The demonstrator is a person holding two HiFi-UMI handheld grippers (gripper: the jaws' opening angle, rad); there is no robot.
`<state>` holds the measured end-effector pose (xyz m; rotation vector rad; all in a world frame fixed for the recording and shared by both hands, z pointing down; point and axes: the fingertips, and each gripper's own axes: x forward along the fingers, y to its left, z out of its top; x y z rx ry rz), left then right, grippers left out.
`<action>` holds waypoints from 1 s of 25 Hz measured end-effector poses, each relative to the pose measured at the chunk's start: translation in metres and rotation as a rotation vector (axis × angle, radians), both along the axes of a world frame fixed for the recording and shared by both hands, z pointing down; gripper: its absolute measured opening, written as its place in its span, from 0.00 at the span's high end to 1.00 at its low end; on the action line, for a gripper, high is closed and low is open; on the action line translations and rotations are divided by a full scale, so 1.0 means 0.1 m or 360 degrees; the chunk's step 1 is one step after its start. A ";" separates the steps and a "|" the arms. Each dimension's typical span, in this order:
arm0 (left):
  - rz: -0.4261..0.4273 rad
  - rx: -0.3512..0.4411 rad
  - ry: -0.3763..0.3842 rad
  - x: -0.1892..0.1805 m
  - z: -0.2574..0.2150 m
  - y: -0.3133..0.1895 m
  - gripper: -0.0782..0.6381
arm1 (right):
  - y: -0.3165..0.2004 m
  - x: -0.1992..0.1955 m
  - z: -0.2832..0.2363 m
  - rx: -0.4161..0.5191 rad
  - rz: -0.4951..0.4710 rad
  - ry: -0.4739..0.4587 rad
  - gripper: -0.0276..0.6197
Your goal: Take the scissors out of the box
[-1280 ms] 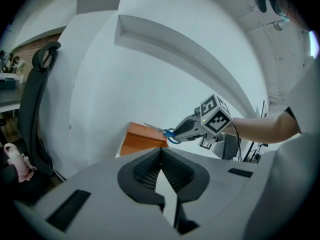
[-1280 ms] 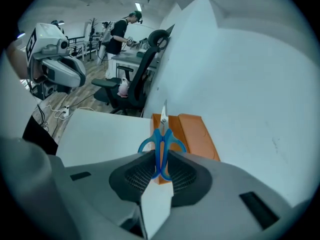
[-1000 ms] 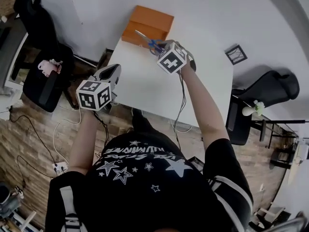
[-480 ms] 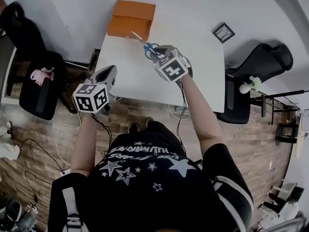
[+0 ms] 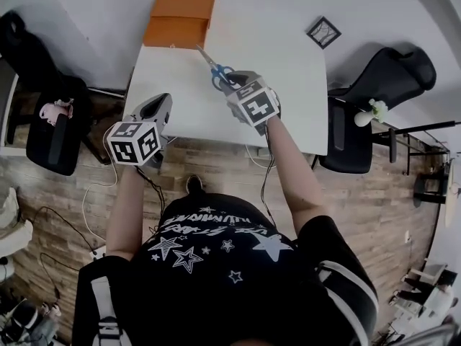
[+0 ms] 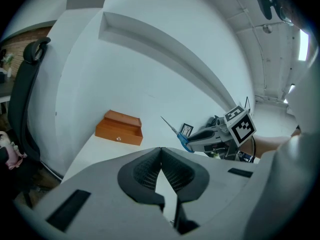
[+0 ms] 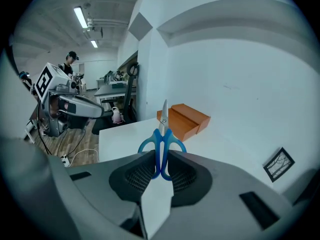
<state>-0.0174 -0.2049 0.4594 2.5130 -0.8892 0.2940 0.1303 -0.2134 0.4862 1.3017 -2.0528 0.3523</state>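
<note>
1. The scissors (image 7: 162,144) are clamped by their blue handles between the pads of the right gripper (image 7: 161,156). The closed blades are pointed away from the gripper, toward the orange box (image 7: 182,120).
2. The scissors are held in the air above the white table (image 5: 288,85), clear of the box and well apart from it.
3. The box is set at the far edge of the table, against the wall.
4. The left gripper (image 6: 161,151) is held near the table's near left corner. Its jaw tips are closed together, and nothing is held between them.
5. A small framed picture (image 5: 323,32) is placed at the far right of the table.
</note>
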 end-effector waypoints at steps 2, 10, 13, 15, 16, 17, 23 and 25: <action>0.0000 0.0004 -0.0004 0.10 -0.02 0.15 0.87 | 0.16 0.09 0.00 -0.0005 -0.0012 -0.0022 0.80; -0.0020 0.0037 -0.0017 0.36 -0.12 0.74 0.87 | 0.75 0.38 -0.05 0.0027 -0.0034 -0.0033 0.80; -0.0025 0.0054 -0.0022 0.43 -0.16 0.97 0.87 | 0.96 0.44 -0.08 0.0037 -0.0050 -0.0027 0.80; -0.0029 0.0060 -0.0022 0.47 -0.19 1.12 0.87 | 1.12 0.48 -0.10 0.0043 -0.0055 -0.0027 0.80; -0.0029 0.0063 -0.0023 0.48 -0.20 1.20 0.87 | 1.21 0.49 -0.11 0.0044 -0.0057 -0.0028 0.80; -0.0029 0.0066 -0.0025 0.51 -0.20 1.28 0.87 | 1.29 0.51 -0.11 0.0046 -0.0057 -0.0029 0.80; -0.0036 0.0079 -0.0023 0.60 -0.23 1.77 0.87 | 1.82 0.60 -0.11 0.0054 -0.0066 -0.0023 0.80; -0.0037 0.0082 -0.0027 0.63 -0.23 1.94 0.87 | 1.99 0.64 -0.13 0.0058 -0.0062 -0.0025 0.80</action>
